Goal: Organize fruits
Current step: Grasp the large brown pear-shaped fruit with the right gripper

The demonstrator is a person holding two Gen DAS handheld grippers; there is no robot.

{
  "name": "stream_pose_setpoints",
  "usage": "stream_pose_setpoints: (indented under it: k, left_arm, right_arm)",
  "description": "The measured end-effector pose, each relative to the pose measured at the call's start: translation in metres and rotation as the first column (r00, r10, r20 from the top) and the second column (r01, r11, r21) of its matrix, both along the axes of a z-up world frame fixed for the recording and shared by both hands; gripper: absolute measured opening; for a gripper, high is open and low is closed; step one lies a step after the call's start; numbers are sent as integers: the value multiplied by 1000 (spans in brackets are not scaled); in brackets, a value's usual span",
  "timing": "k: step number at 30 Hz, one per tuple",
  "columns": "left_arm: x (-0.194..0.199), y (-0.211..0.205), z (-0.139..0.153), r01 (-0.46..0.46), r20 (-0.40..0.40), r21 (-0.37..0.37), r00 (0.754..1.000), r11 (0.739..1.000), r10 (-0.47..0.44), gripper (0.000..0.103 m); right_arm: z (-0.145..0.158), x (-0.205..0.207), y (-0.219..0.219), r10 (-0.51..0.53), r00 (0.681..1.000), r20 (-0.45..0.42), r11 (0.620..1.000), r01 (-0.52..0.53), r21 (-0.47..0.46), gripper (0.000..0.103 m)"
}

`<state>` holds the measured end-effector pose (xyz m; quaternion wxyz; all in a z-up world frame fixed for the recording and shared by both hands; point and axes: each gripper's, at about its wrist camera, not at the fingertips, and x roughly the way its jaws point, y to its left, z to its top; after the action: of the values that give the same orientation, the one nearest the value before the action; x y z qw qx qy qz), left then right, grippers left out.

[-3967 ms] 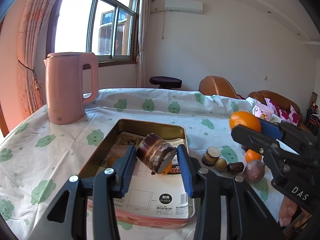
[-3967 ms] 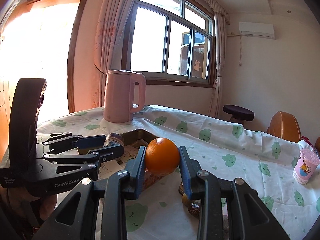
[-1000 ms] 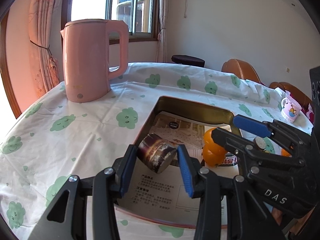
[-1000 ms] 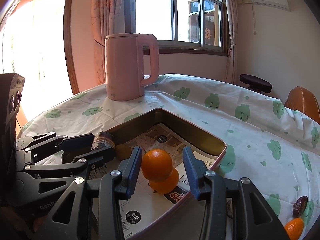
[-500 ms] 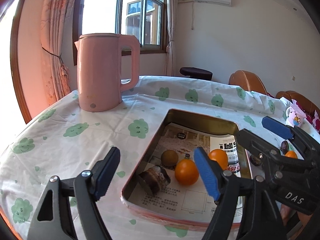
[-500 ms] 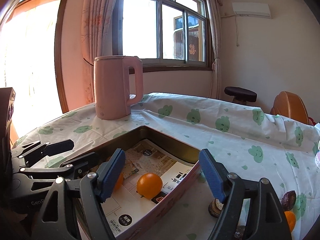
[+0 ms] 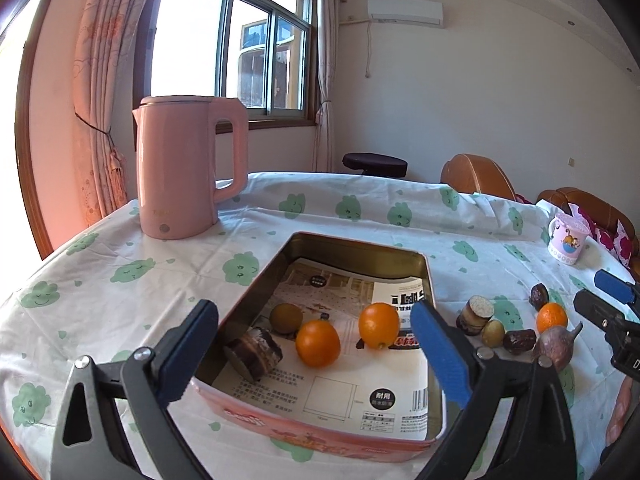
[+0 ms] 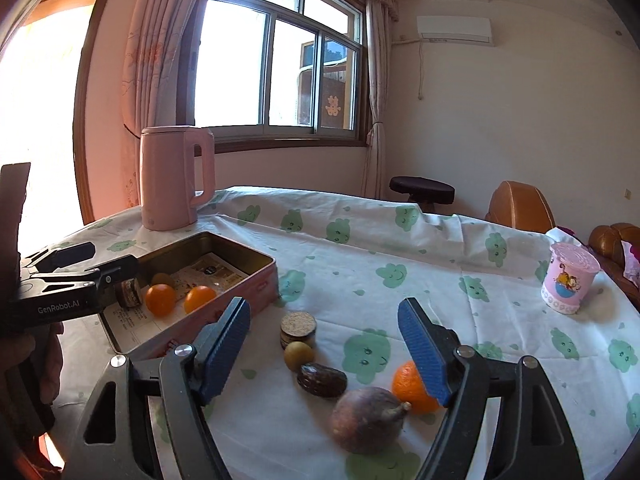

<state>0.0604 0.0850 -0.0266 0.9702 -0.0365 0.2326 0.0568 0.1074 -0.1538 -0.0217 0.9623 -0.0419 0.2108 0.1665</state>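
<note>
1. Both grippers are sitting wide apart with nothing in them: left gripper (image 7: pixel 316 344) hovering over the near end of the tin (image 7: pixel 362 246), right gripper (image 8: pixel 324 340) over the loose fruit on the counter (image 8: pixel 440 264).
2. I'm judging the step in hand as the next pick. The passion fruit (image 8: pixel 366 420) is the nearest target for the right gripper.
3. To do it well: I'm centring the fingers on the round body, keeping off the stem end, and closing gently since it would roll.
4. Watching for the small orange (image 8: pixel 408 386) touching its right side and the date (image 8: pixel 322 380) just to the left; a sloppy approach could knock either.
5. Passion fruit: dull purple-brown, round, short stem, lying on its side.
6. Already in the tin: two oranges (image 7: pixel 318 343), a small brown fruit (image 7: pixel 286 318), and a dark cut chunk (image 7: pixel 254 354).
</note>
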Motion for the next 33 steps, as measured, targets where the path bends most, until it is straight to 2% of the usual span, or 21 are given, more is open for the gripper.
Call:
stream_pose_setpoints:
  k: [3, 7, 12, 20, 21, 22, 26, 28, 33]
  left_arm:
    - [1, -12, 1, 22, -3, 6, 1000, 1000, -22, 99]
    - [2, -29, 2, 51, -7, 21, 999, 998, -51, 99]
    - [5, -46, 3, 83, -20, 43, 996, 996, -82, 99]
    - [10, -66, 0, 127, -40, 71, 991, 989, -124, 99]
    - [10, -68, 0, 132, -42, 76, 991, 988, -129, 99]
    - [10, -70, 0, 136, -44, 79, 990, 988, -133, 99]
    - [14, -76, -1, 154, -55, 78, 987, 985, -150, 99]
    - [15, -80, -1, 166, -60, 77, 985, 983, -162, 99]
    - [21, -95, 2, 206, -72, 88, 977, 975, -200, 99]
  right_arm:
    - [-6, 0, -27, -42, 997, -60, 999, 42, 3, 78]
    - [-17, -2, -38, -45, 992, -114, 999, 45, -8, 78]
    - [-32, 5, -25, 16, 982, -189, 1000, -20, -16, 78]
    - [-44, 19, -17, 39, 959, -281, 998, -49, -31, 77]
    - [-46, 21, -16, 41, 955, -294, 998, -53, -33, 75]
    - [-47, 23, -14, 49, 950, -309, 997, -62, -34, 67]
    - [-54, 31, -9, 80, 926, -369, 995, -97, -29, 53]
    - [-54, 30, -9, 79, 927, -366, 995, -96, -27, 51]
    - [-38, 24, -16, 54, 954, -296, 998, -58, -6, 51]
